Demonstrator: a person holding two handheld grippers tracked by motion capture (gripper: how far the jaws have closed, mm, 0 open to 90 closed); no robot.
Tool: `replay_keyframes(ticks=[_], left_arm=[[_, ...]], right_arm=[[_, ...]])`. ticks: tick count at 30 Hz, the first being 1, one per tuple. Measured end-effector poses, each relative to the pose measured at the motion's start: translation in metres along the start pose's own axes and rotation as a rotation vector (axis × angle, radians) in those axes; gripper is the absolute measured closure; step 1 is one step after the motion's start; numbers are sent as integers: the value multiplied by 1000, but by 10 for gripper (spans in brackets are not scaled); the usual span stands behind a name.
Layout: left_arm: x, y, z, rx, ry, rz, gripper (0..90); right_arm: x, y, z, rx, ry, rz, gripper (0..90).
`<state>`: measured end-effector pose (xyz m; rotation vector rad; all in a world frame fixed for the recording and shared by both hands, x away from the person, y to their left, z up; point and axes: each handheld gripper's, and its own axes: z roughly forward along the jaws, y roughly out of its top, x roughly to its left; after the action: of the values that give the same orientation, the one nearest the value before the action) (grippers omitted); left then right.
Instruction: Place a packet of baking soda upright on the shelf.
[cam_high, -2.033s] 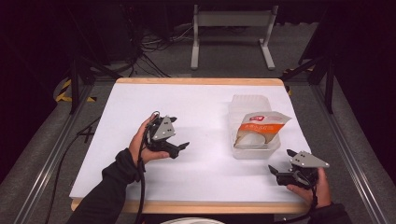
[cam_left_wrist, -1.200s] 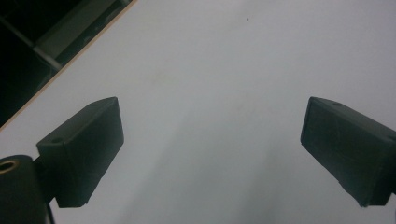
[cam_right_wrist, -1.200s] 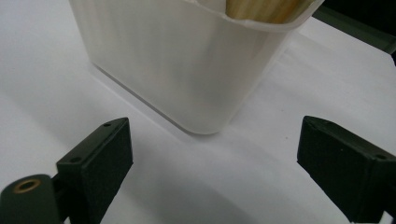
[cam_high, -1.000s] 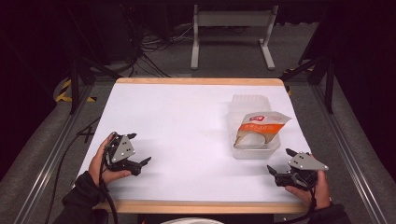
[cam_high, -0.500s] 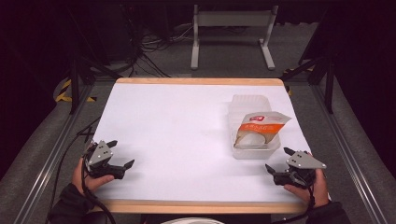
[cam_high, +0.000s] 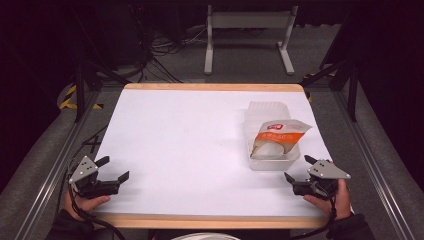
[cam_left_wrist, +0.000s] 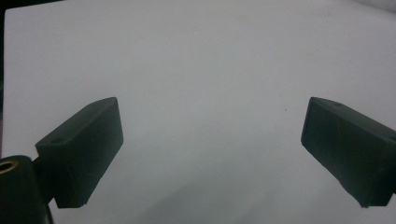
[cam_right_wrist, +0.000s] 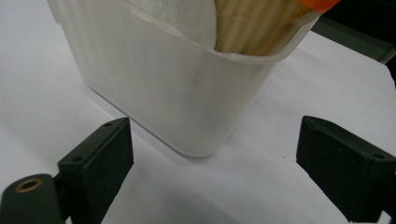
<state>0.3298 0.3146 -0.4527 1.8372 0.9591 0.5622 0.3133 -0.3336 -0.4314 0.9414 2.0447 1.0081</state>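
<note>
Nothing is held at this moment, so you seem to be either at the very start or at the finish of the work. On the white table (cam_high: 200, 150), the clear plastic container (cam_high: 272, 137) stands near the right edge, toward the front, with the orange-banded packet (cam_high: 280, 137) leaning inside it. Your right gripper (cam_high: 299, 172) rests at the front right corner, jaws wide apart and empty, just beside the container's near wall (cam_right_wrist: 187, 93). Your left gripper (cam_high: 114, 169) sits at the front left corner, also wide open over bare table (cam_left_wrist: 205, 70), well apart from the container.
</note>
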Motion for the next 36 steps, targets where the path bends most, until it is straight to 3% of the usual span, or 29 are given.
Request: replay_keyframes(ticks=[11, 18, 25, 31, 36], left_arm=[[-5, 0, -5, -8, 8, 21, 62], [-11, 2, -3, 7, -11, 47, 68], [-12, 2, 0, 20, 6, 48, 76], [-14, 5, 2, 42, 54, 68, 83], [-14, 6, 4, 45, 42, 75, 83]], right_arm=[[-1, 3, 6, -3, 5, -10, 117], [0, 4, 6, 9, -10, -8, 118], [1, 3, 9, 25, -11, -12, 118], [-2, 0, 8, 32, -14, -7, 118], [-3, -1, 7, 33, -19, -2, 118]])
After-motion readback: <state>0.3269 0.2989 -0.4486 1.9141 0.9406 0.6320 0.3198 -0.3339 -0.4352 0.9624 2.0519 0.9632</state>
